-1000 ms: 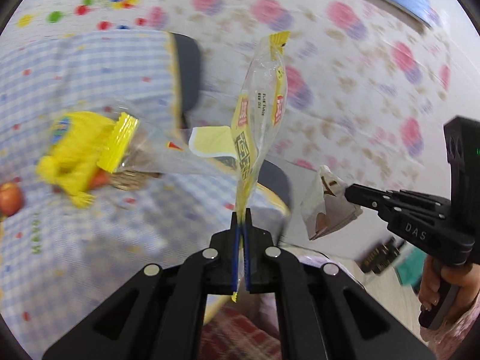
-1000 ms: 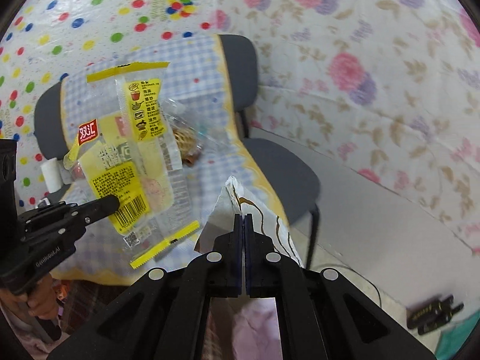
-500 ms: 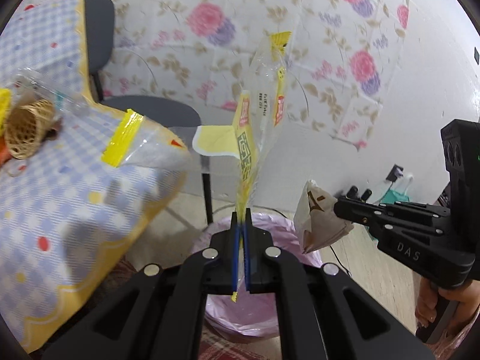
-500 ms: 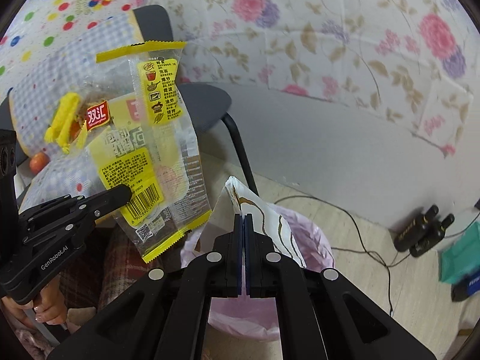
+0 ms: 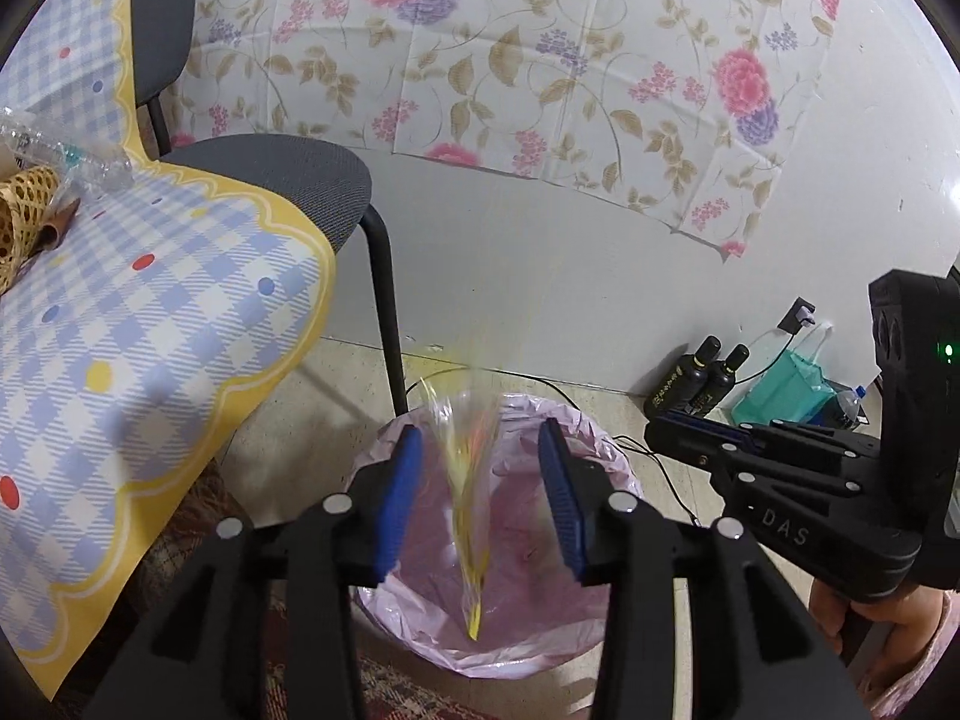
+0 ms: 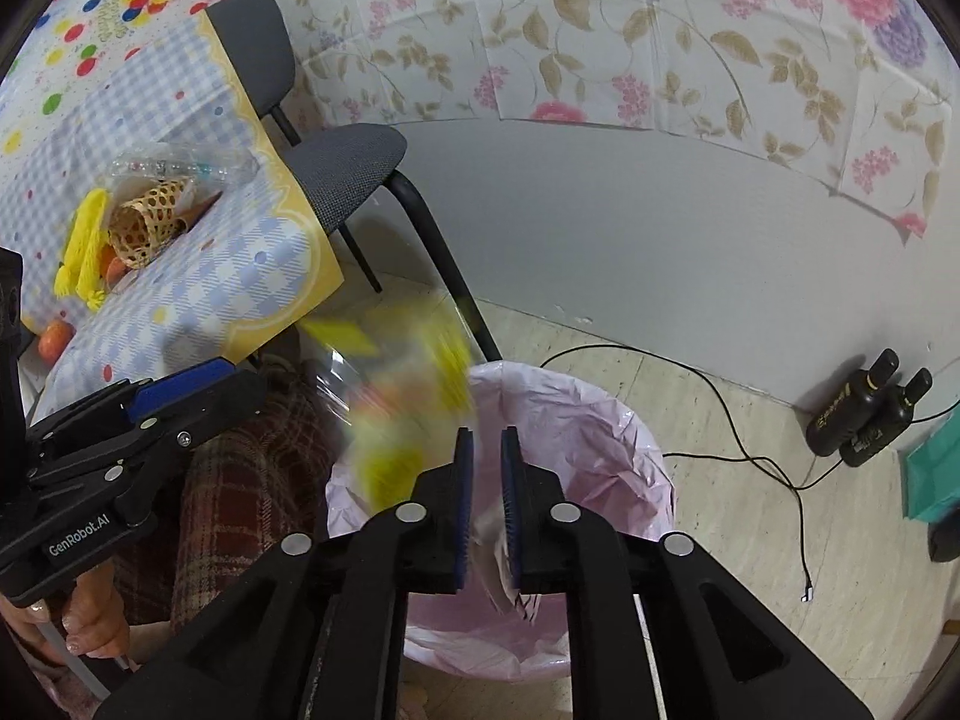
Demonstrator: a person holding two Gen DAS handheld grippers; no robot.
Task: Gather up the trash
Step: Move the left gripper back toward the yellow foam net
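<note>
Two grippers hang over a bin lined with a pink bag (image 5: 591, 468), both with jaws opening. In the left wrist view the left gripper (image 5: 480, 501) has its blue pads well apart, and a clear and yellow wrapper (image 5: 465, 480) sits blurred in the gap between them, touching neither pad, its lower tip inside the bin's mouth. The right wrist view shows the same wrapper (image 6: 408, 396) as a yellow smear at the bin's left rim, just beside the left gripper (image 6: 180, 384), whose body reads "GenRobot.AI". The right gripper (image 6: 486, 498) has a narrow gap between its pads, with no pad pressing on anything; below them a pale paper scrap with dark markings (image 6: 516, 594) lies inside the liner. Seen from the left wrist, the right gripper (image 5: 666, 426) carries the letters "DAS" and a green light. To the left stands a worktop under a blue checked cloth with a yellow border (image 5: 180, 312), bearing a woven basket (image 6: 144, 222) and a crushed clear bottle (image 6: 180, 165). A grey chair (image 5: 282, 168) stands behind it. Two dark bottles (image 6: 864, 414) stand on the floor by the wall, their labels too small to read
</note>
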